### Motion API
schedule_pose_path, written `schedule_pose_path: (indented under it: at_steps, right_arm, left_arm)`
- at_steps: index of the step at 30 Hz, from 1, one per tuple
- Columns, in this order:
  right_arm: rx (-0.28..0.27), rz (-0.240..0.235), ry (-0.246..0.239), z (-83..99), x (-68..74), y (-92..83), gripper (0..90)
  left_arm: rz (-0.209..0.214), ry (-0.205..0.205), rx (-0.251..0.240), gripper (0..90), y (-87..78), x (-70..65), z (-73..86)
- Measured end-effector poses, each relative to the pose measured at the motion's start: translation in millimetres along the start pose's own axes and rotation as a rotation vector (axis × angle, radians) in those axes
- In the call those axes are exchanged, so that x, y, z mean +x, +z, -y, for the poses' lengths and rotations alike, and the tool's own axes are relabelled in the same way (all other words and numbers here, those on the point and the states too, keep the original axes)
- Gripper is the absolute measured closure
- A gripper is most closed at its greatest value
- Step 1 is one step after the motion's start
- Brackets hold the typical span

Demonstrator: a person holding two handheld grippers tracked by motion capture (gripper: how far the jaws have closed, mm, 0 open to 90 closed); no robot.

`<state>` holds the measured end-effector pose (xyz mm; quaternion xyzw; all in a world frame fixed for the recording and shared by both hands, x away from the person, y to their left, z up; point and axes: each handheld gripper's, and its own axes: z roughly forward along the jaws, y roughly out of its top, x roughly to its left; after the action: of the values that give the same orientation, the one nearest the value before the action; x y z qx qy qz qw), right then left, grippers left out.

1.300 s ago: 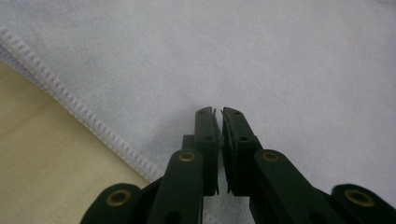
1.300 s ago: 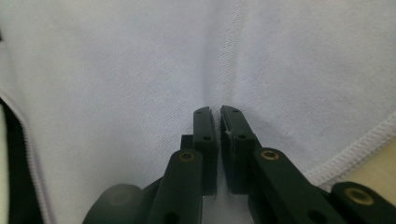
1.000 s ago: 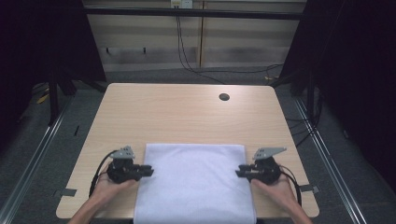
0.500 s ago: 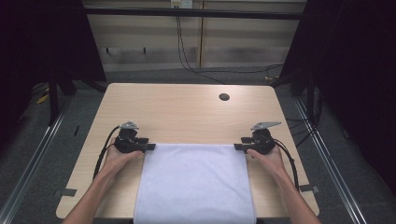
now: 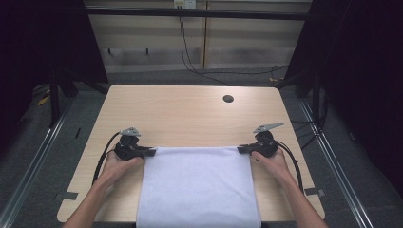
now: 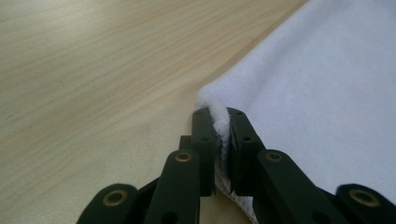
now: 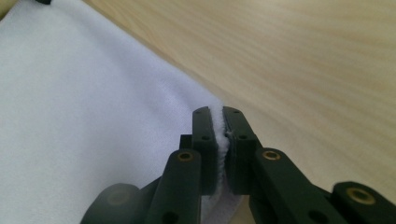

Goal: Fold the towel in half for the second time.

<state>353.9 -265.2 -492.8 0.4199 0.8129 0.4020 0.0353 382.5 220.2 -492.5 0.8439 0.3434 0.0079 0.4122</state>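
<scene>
pale wood table [image 5: 190, 118] with a round hole [image 5: 228, 99], dark surroundings.

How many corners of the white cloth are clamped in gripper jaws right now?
2. The left gripper pinches the far left corner of the white cloth; the right gripper pinches the far right corner. The near corners hang past the table edge, unseen.

Lab recording booth: black curtains [image 5: 361, 71], floor rails [image 5: 28, 175], bare table [image 5: 190, 114].
</scene>
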Motion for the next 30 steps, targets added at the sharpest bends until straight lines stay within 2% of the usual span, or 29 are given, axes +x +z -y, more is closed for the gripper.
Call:
schedule_pose_path:
  at_steps: [4, 5, 6, 8, 9, 10, 13, 14, 16, 17, 18, 21, 22, 25, 26, 27, 29, 30]
  right_arm:
    - [-0.05, 0.012, -0.005, -13.8, -0.5, -10.4, 85.1]
    - [-0.05, 0.012, -0.005, -13.8, -0.5, -10.4, 85.1]
    - [-0.066, 0.022, -0.012, -21.5, -2.3, -14.5, 85.1]
    - [-0.074, 0.032, -0.013, -26.6, -3.1, -17.1, 85.1]
    - [-0.089, 0.04, -0.013, -34.1, -4.0, -20.3, 85.1]
    - [-0.096, 0.046, -0.016, -38.4, -4.2, -22.5, 85.2]
    - [-0.113, 0.052, -0.021, -46.7, -5.0, -25.9, 85.3]
    - [-0.119, 0.068, -0.031, -54.2, -5.2, -27.5, 85.8]
    - [-0.087, 0.102, -0.069, -60.8, -5.4, -24.7, 86.2]
    - [-0.087, 0.102, -0.069, -60.8, -5.4, -24.7, 86.2]
    - [-0.089, 0.112, -0.072, -66.1, -6.3, -24.6, 86.5]
    - [-0.122, 0.106, -0.052, -71.9, -9.4, -28.0, 86.7]
    - [-0.145, 0.09, -0.035, -78.2, -13.1, -33.0, 86.8]
    - [-0.154, 0.09, -0.033, -85.9, -14.3, -38.1, 86.8]
    - [-0.165, 0.101, -0.033, -94.6, -14.1, -43.2, 86.9]
    - [-0.165, 0.101, -0.033, -94.6, -14.1, -43.2, 86.9]
    - [-0.184, 0.115, -0.04, -104.0, -14.0, -48.6, 86.9]
    - [-0.205, 0.127, -0.046, -113.4, -13.9, -54.4, 86.9]
  left_arm:
    - [-0.011, 0.001, -0.036, 83.3, -4.6, 1.4, -7.3]
    - [-0.007, -0.008, -0.058, 83.3, -7.6, 2.4, -10.3]
    - [-0.005, -0.021, -0.093, 83.3, -12.9, 4.8, -15.2]
    - [-0.008, -0.024, -0.104, 83.4, -15.3, 6.4, -18.1]
    - [-0.016, -0.036, -0.14, 83.4, -20.8, 9.2, -23.6]
    - [-0.015, -0.04, -0.153, 83.7, -23.3, 11.7, -27.9]
    - [-0.027, -0.036, -0.161, 84.4, -24.8, 13.4, -34.9]
    - [-0.037, -0.023, -0.169, 84.6, -25.6, 14.6, -41.6]
    - [-0.042, -0.013, -0.166, 84.7, -25.9, 16.6, -47.6]
    - [-0.042, -0.013, -0.166, 84.7, -25.9, 16.6, -47.6]
    - [-0.046, -0.016, -0.179, 84.8, -27.9, 19.0, -55.1]
    - [-0.042, -0.019, -0.188, 85.0, -30.6, 21.9, -61.3]
    - [-0.039, -0.014, -0.197, 85.2, -34.9, 23.6, -68.2]
    - [-0.043, 0.001, -0.202, 85.5, -40.6, 22.7, -77.4]
    - [-0.051, 0.012, -0.22, 85.6, -47.4, 20.6, -87.4]
    - [-0.051, 0.012, -0.22, 85.6, -47.4, 20.6, -87.4]
    - [-0.065, 0.027, -0.23, 85.6, -54.4, 18.8, -98.5]
    - [-0.078, 0.035, -0.254, 85.6, -60.6, 16.2, -107.3]
